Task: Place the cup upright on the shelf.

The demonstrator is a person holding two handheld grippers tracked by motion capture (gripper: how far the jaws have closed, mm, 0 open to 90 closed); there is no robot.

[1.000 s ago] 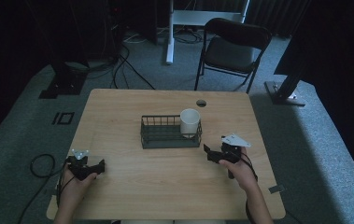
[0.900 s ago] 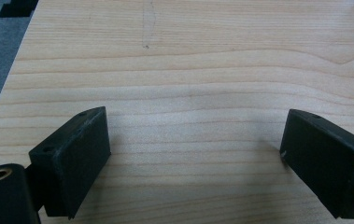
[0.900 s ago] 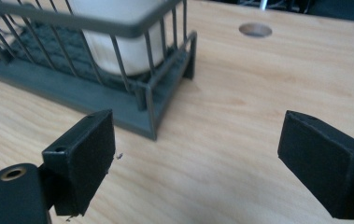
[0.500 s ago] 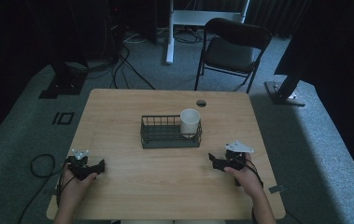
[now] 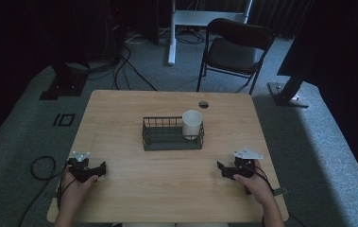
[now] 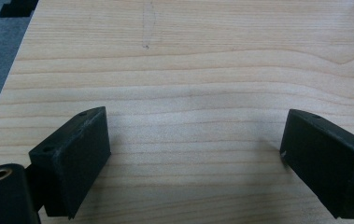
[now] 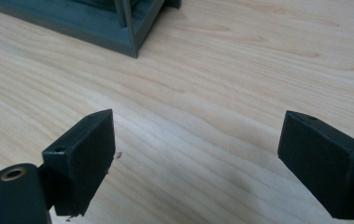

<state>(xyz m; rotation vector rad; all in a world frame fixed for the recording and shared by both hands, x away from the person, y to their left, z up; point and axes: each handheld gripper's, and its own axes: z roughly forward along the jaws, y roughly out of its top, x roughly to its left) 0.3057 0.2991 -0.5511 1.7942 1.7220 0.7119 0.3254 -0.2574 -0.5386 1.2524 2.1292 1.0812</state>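
The table [image 5: 120, 198] is the biggest thing here, a pale wood top with a small round hole near its far edge. At its middle stands a dark wire basket [image 5: 162, 135], and a white cup [image 5: 191, 124] stands upright inside the basket's right end, against the right wall.

The left gripper [image 5: 102, 169] rests at the near left of the table, its jaws spread wide over bare wood, holding nothing; the left gripper view confirms plain grain between them. The right gripper [image 5: 220, 169] sits at the near right, well apart from the basket, jaws likewise wide and empty. In the right gripper view a corner of the basket [image 7: 118, 28] shows far ahead, with open table between it and the jaws.

As a judgement: the work looks to be putting the cup into the basket, and that part reads as done, since the cup sits settled in the basket with nothing touching it. Both hands are drawn to the near edge, free of load. Nothing else lies loose on the table, so little appears left beyond holding the grippers at rest, unless the cup is meant to be taken out.
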